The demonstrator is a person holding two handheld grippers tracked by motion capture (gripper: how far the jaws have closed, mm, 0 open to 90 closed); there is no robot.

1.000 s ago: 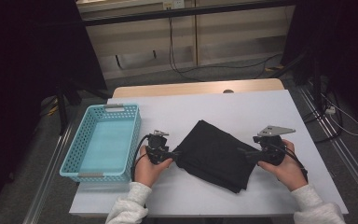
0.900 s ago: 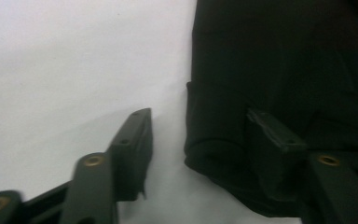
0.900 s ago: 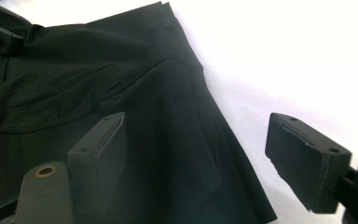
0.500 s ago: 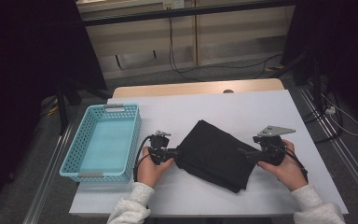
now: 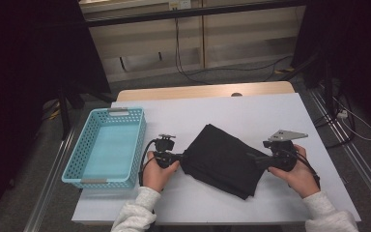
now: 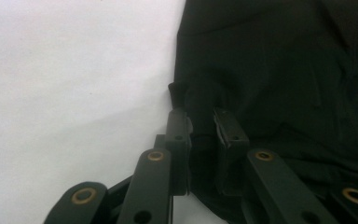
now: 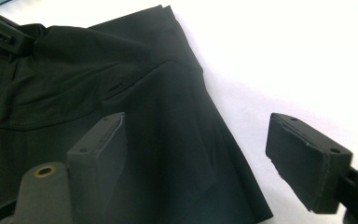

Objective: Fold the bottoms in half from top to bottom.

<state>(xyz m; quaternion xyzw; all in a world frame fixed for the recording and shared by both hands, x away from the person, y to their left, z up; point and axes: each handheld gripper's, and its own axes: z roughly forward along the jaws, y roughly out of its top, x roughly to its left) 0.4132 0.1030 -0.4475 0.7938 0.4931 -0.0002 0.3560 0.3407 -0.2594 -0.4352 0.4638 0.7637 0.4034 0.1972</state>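
Observation:
A folded black cloth (image 5: 222, 157) lies slantwise on the white table (image 5: 251, 116). My left gripper (image 5: 182, 157) is at the cloth's left corner. Its jaws have just been closing, and in the left gripper view (image 6: 200, 116) they pinch a raised fold of the cloth (image 6: 279, 70) between the pads. My right gripper (image 5: 257, 161) is at the cloth's right side, open. In the right gripper view (image 7: 198, 128) its jaws stand wide, one over the cloth (image 7: 74, 84) and one over bare table. The left gripper's jaw (image 7: 0, 28) holds the far corner there.
A light blue plastic basket (image 5: 79, 145) stands on the table's left edge, with nothing in it. Bare white table stretches behind the cloth up to a wooden strip (image 5: 203, 91) at the far edge. Cables lie on the floor beyond.
The left gripper's jaws have closed onto the cloth's left corner. The right hand and the cloth have stayed where they were.

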